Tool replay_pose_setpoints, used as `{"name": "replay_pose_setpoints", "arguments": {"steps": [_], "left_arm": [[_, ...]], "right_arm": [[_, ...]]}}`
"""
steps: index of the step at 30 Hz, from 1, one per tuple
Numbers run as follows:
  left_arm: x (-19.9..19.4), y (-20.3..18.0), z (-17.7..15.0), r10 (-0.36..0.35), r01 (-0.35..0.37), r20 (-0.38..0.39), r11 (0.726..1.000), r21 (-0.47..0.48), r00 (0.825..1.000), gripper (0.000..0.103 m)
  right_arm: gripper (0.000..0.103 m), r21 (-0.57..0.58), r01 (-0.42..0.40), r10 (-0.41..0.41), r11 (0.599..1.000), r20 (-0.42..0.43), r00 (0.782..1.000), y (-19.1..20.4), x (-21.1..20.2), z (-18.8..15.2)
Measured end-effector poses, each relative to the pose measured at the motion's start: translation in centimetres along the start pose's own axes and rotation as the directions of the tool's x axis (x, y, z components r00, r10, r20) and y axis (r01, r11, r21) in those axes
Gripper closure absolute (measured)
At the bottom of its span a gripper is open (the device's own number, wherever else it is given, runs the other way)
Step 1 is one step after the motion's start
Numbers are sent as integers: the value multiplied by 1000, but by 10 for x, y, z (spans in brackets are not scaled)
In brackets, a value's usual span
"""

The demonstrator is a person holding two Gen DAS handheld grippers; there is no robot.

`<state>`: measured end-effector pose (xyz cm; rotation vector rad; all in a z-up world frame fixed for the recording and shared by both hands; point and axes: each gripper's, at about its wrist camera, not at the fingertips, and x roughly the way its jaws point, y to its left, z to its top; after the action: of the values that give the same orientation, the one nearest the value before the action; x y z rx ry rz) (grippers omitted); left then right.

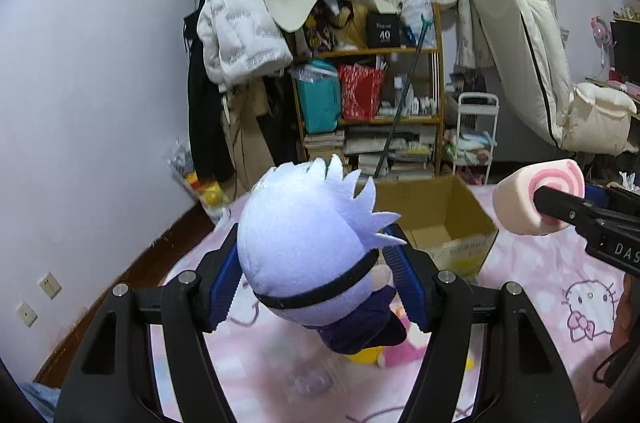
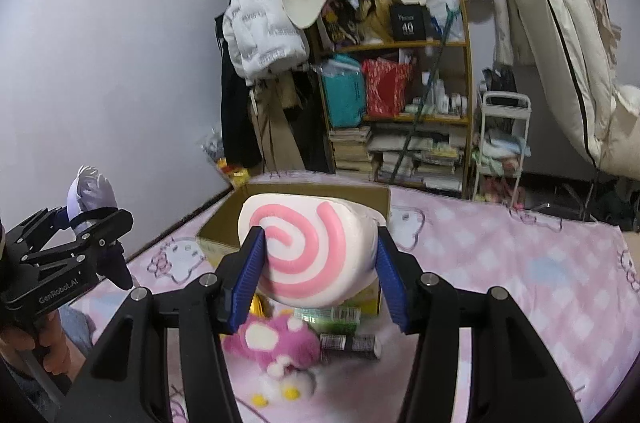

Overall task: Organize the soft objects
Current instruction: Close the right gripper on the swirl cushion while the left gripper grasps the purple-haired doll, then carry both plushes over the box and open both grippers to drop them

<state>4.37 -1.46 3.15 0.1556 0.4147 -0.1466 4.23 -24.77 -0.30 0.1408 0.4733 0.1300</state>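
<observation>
Plush doll (image 1: 308, 243), round pale-lilac head with spiky felt hair and a black band across the face, dark purple body below, is clamped at the head between the blue pads of the left gripper (image 1: 314, 283), held above the near part of the bed (image 1: 560, 263). The right gripper (image 2: 318, 263) is closed on a cushion (image 2: 308, 251), a cream roll with a pink spiral on its end face, held up in front of the box (image 2: 316, 191).

The open cardboard box stands on the pink blanket toward the bed's far edge; from the right wrist the cushion covers most of it, and the print on its front is too blurred to read. Below the cushion lie a pink plush (image 2: 276, 351), blurred, a dark tube (image 2: 352, 341) and a green packet (image 2: 332, 313), labels unreadable. In the left wrist view the doll hides most of what lies under it; only bits of yellow and pink show.

Hello Kitty figures are printed on the blanket. The left gripper's side reads "GenRobot.AI"; the right one shows "DAS", cut off at the frame edge. A black box (image 1: 384, 30) on the shelf (image 1: 438, 83) behind reads "40".
</observation>
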Motion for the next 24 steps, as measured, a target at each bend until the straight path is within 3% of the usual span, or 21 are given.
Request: {"name": "replay_pose_setpoints", "arguments": {"steps": [12, 18, 24], "left_arm": [[32, -4, 42, -16, 15, 112, 1000, 3, 994, 35], [60, -5, 38, -16, 15, 101, 1000, 13, 995, 35], [84, -2, 26, -30, 31, 57, 999, -14, 998, 35]], "right_arm": [[46, -1, 11, -11, 1000, 56, 998, -6, 27, 38], [46, 10, 10, -11, 1000, 62, 998, -13, 49, 44], [46, 34, 0, -2, 999, 36, 999, -18, 72, 29]]}}
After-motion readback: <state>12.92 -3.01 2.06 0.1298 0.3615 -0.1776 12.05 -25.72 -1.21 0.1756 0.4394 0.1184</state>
